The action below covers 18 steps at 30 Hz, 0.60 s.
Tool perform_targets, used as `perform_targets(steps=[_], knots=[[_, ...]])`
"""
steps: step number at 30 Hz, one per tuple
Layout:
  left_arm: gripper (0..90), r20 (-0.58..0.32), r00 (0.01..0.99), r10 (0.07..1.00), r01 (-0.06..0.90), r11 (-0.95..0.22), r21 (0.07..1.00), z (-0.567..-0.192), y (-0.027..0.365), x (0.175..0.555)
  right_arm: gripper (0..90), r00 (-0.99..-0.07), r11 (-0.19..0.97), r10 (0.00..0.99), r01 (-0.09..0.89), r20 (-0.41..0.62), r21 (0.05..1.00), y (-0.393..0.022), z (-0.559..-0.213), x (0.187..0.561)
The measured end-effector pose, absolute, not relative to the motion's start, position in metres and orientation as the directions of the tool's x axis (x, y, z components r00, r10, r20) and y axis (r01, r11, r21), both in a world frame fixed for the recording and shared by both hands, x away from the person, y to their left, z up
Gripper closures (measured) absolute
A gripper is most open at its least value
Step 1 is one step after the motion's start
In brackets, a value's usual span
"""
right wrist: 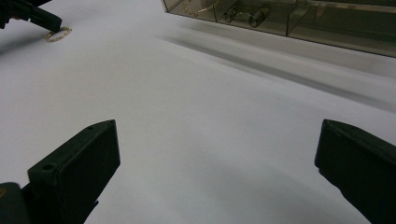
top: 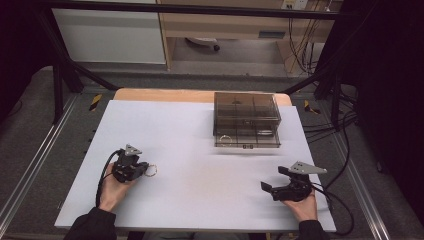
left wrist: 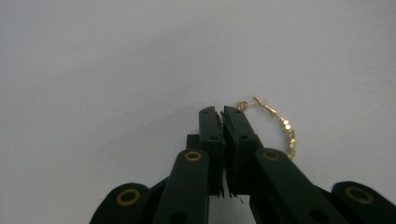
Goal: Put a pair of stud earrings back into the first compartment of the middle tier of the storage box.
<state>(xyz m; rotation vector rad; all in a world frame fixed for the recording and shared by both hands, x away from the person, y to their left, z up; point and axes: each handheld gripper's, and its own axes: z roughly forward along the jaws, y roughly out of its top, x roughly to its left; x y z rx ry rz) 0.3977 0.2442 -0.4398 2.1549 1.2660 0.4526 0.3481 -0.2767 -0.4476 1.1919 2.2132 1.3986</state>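
Pinching only the thin edge of the gold hoop [left wrist: 286, 125], left gripper [left wrist: 222, 113] risks dropping it; right gripper [right wrist: 217, 172] sits spread wide, empty, well apart.

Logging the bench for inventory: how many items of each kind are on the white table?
Black two-jaw grippers: 2 (left gripper, right gripper)
Smoky clear plastic drawer box: 1
Gold hoop earrings: 2 (held hoop, hoop in box)
Total: 5
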Motion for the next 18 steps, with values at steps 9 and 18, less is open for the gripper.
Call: perform_targets(steps=[9,18], knots=[[86.5,-0.013,0.492,0.871,0.652,-0.358,0.668,-0.431,0.245,0.395,0.5,-0.628,0.198,0.754,0.498,0.194,0.844,-0.277,-0.448,0.348],[86.4,-0.023,0.503,0.864,0.640,-0.354,0.682,-0.427,0.241,0.392,0.5,-0.628,0.198,0.754,0.498,0.194,0.844,-0.277,-0.447,0.348]])
